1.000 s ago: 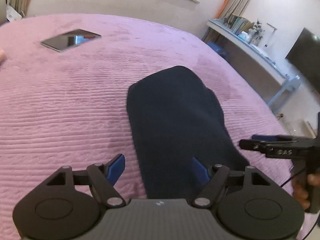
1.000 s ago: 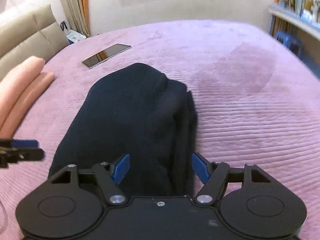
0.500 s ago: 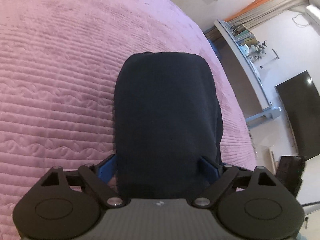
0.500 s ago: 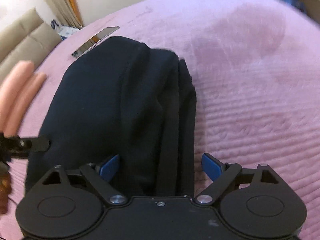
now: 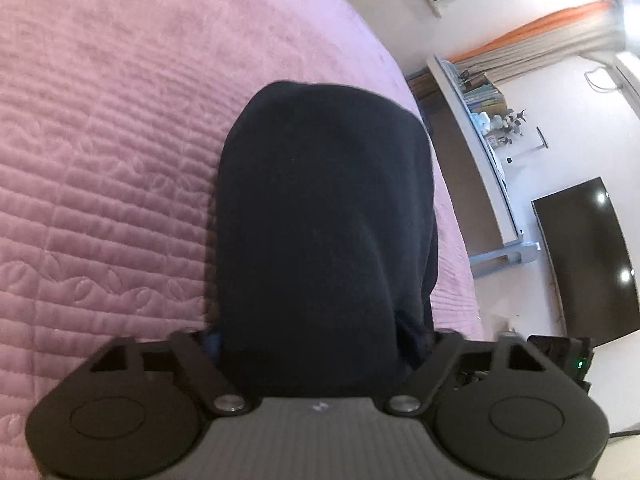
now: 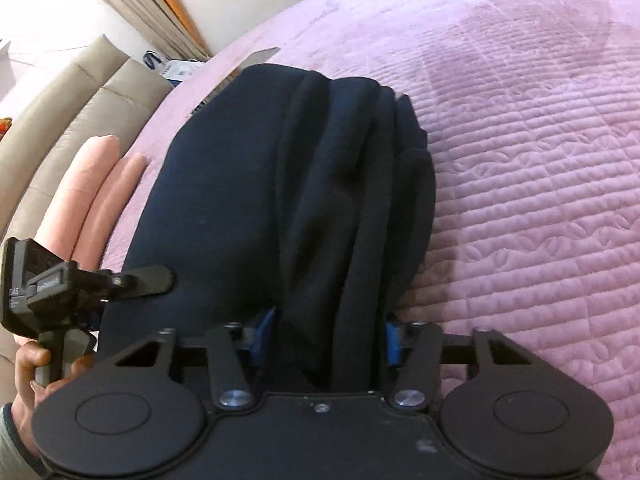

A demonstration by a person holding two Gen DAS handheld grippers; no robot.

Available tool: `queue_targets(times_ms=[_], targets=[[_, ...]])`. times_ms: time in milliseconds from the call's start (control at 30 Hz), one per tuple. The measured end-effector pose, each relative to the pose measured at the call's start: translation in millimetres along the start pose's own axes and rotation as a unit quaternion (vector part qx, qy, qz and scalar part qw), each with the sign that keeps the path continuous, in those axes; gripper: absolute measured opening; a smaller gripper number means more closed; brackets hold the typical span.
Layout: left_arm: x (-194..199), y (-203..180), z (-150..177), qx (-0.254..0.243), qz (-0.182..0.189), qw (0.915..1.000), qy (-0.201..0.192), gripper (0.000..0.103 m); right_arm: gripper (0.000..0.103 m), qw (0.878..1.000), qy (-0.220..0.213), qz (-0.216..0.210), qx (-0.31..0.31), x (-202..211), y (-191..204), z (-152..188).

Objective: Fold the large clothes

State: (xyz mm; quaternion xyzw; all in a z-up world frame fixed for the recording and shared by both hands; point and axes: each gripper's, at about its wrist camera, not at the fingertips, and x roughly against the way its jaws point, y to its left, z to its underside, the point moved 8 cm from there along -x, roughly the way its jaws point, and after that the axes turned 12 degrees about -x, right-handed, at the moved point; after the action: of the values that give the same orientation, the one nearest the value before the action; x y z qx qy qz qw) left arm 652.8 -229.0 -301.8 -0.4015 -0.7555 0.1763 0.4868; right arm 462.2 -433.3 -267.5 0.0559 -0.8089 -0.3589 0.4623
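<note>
A folded dark navy garment (image 5: 324, 216) lies on the pink quilted bed (image 5: 100, 168). Its near end fills the space between the fingers of my left gripper (image 5: 316, 344), which stand wide with the cloth between them. In the right wrist view the garment (image 6: 280, 184) shows stacked folds on its right side. My right gripper (image 6: 326, 340) straddles the thick folded edge, blue pads (image 6: 264, 332) on both sides of the cloth, still apart. The left gripper (image 6: 132, 278) shows at the garment's left edge, held by a hand.
A beige headboard (image 6: 60, 108) and pink pillows (image 6: 92, 184) lie to the left. A phone (image 6: 256, 58) lies on the bed beyond the garment. A shelf (image 5: 480, 136) and a dark TV (image 5: 584, 256) stand past the bed's right side.
Both grippers have moved forward and down onto the near end of the garment. The cloth now sits between the fingers of each.
</note>
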Motion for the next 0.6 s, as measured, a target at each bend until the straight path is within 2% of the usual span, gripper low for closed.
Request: queue_targets(times_ms=[33,100,167,333,467,600], targets=[[4.3,-5.0,-0.2,-0.012,0.0,0.9999,-0.011,0.064,0.054,1.0,-0.003,0.003,0.013,1.4,3.2,-0.5],[13.6,-13.5,1.4,-0.018,0.014,0.9989,-0.04,0.06,0.05,0.999,-0.012,0.008,0.043,7.1,15.9,1.3],[24.7,-23.2,4.2,-0.023,0.033,0.9973,-0.062,0.059,0.046,0.998,-0.022,0.004,0.06,17.4,29.0,4.3],[66.3,-42.0,13.2,-0.037,0.059,0.994,-0.085,0.059,0.043,0.996,-0.043,-0.011,0.078,59.0,64.0,23.0],[117.7,-54.4,35.6,-0.036,0.075,0.9919,-0.097,0.059,0.043,0.995,-0.046,-0.025,0.083,98.1,102.3,56.2],[172.1,-62.1,72.3,-0.029,0.083,0.992,-0.091,0.06,0.042,0.995,-0.031,-0.02,0.092,125.4,140.7,109.4]])
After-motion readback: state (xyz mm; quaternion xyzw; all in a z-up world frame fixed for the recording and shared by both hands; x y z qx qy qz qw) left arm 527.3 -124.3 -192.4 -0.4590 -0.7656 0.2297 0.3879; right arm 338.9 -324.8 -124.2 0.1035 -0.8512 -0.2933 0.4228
